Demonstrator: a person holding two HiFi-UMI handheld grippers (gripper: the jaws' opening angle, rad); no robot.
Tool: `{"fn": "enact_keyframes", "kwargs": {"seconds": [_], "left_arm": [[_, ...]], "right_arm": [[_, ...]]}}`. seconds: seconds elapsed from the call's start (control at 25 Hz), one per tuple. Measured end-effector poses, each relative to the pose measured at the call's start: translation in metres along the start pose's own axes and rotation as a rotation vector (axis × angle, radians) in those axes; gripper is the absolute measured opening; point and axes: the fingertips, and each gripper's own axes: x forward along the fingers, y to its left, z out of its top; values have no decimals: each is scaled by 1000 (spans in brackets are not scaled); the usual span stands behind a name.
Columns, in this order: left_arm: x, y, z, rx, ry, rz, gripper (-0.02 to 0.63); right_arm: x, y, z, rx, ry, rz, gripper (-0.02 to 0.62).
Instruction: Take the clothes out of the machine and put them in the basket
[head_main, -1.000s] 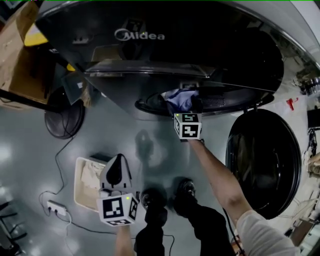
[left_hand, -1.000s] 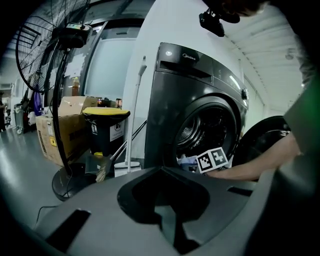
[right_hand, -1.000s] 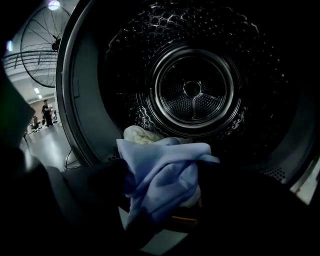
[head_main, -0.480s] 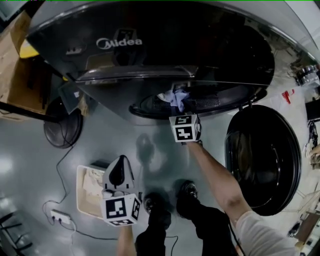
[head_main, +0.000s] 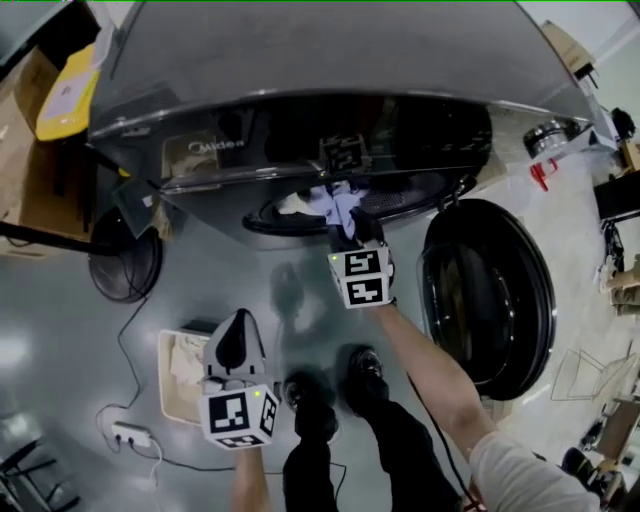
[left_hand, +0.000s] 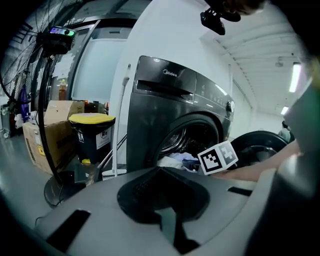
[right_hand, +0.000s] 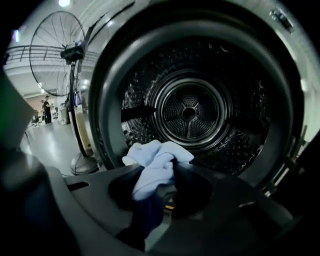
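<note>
at the drum's rim (right_hand: 102, 90) the right gripper (right_hand: 167, 187), jaws just closing, pinches blue cloth (right_hand: 155, 170); left gripper (left_hand: 169, 215), jaws together, empty.

I record the washing machine (head_main: 330, 90) at the far side of the floor. Its door (head_main: 490, 290) is swung open to the right of the drum mouth, and a fan (head_main: 125, 265) stands on the floor to the left, with a cardboard box (head_main: 35, 160) beyond it. The basket (head_main: 163, 385) sits on the floor near left, with the left gripper (head_main: 237, 325) above it and a power strip (head_main: 130, 435) just nearer. The right gripper (head_main: 348, 222) is at the drum's lip, with clothes (head_main: 325, 203) between its jaws.
</note>
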Motion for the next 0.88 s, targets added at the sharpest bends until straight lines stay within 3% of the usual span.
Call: {"fn": "enact_keyframes", "kwargs": {"seconds": [0.36,0.88], "left_arm": [[-27,-33,84,8,-3,-36,17],[-79,-89,202,28,-29,-29,17]], "right_arm": [[-97,7,61,56,-11,44,114],[-242,-21,159,58,-56,68,112]]}}
